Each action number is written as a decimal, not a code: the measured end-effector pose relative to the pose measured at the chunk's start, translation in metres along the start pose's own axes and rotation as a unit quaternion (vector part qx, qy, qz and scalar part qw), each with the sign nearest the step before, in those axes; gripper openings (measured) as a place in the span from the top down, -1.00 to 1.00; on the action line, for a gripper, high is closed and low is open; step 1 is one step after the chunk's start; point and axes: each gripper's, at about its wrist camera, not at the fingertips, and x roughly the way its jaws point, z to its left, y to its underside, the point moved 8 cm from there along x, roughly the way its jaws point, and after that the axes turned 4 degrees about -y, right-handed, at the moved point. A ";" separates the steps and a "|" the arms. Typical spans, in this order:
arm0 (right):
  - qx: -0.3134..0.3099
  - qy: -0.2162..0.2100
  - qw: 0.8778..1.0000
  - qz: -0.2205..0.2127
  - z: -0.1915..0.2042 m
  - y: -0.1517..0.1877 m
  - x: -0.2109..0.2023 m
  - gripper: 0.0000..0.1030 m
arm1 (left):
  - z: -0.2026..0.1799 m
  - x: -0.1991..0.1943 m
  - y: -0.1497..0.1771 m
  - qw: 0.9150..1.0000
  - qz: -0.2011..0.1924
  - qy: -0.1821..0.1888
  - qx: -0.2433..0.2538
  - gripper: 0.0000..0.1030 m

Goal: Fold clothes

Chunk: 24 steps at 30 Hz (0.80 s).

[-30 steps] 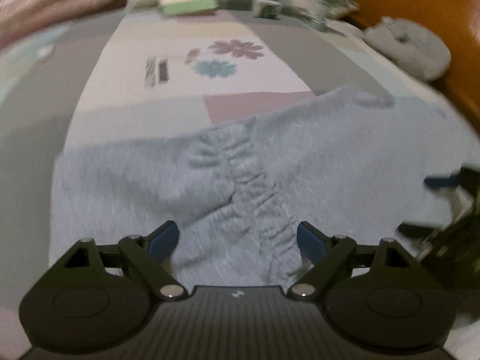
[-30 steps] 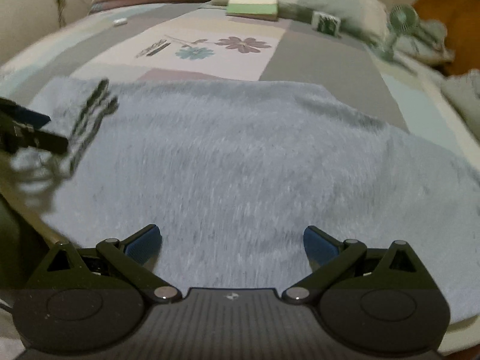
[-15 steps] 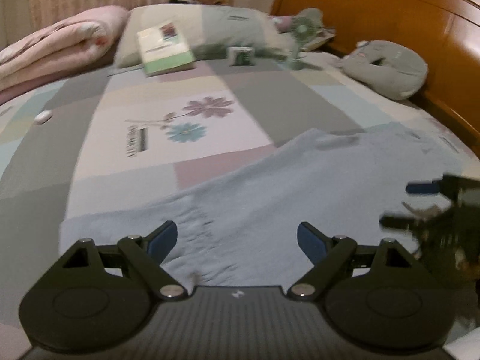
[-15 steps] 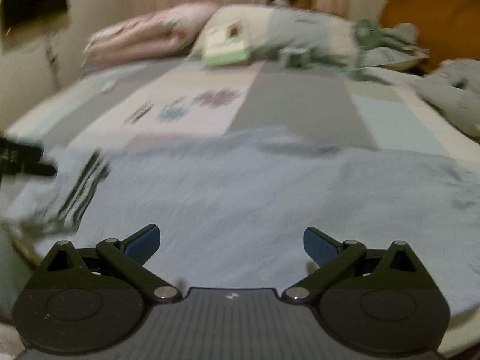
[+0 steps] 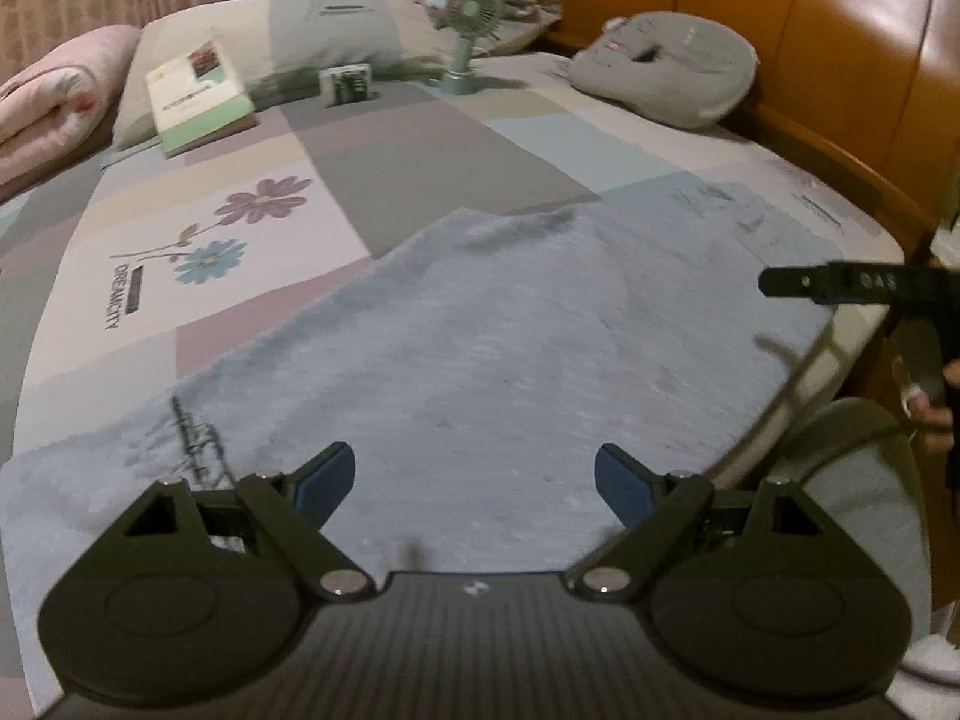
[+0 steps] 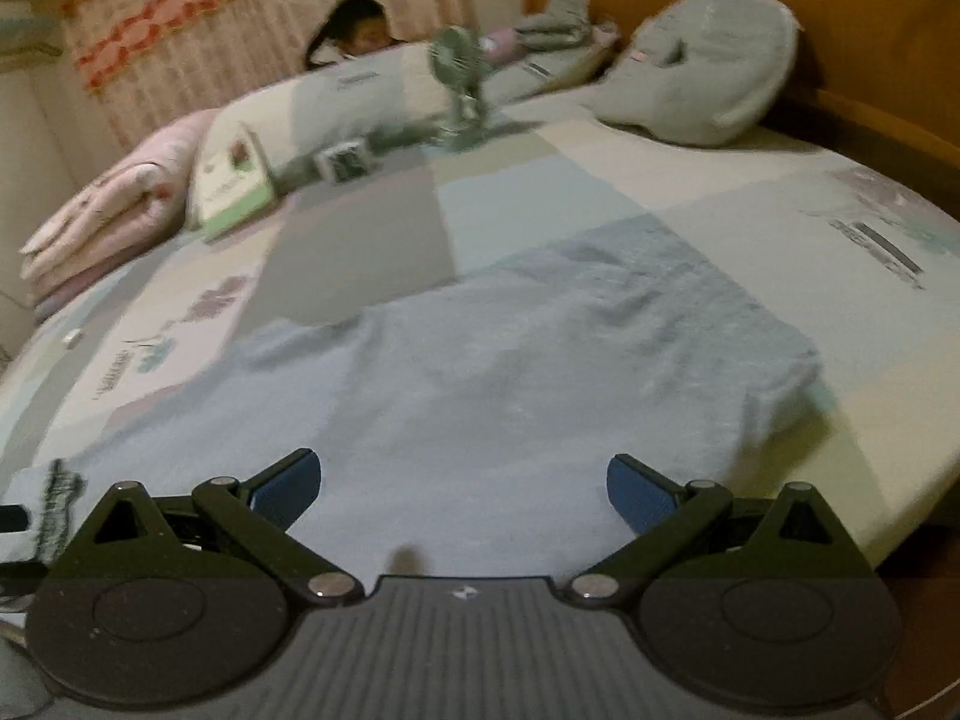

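Both the left gripper (image 5: 474, 483) and the right gripper (image 6: 463, 489) are wide apart above the blue garment (image 5: 480, 348); a book (image 5: 198, 99) and a fan (image 5: 471, 36) lie well beyond it.

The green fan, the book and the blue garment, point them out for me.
green fan (image 5: 474, 9), left wrist view, on its round grille.
book (image 5: 198, 97), left wrist view, middle of its cover.
blue garment (image 6: 510, 384), right wrist view, on its flat middle.

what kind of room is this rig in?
Almost certainly a home bedroom. The grey-blue garment lies spread on a bed with a patchwork floral sheet, a wooden headboard behind it, and a pillow and folded pink quilt at the far side.
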 end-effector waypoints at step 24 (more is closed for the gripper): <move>0.000 -0.034 0.999 0.035 0.003 -0.041 0.021 -1.00 | -0.010 -0.023 0.008 1.000 -0.018 0.006 -0.009 -0.69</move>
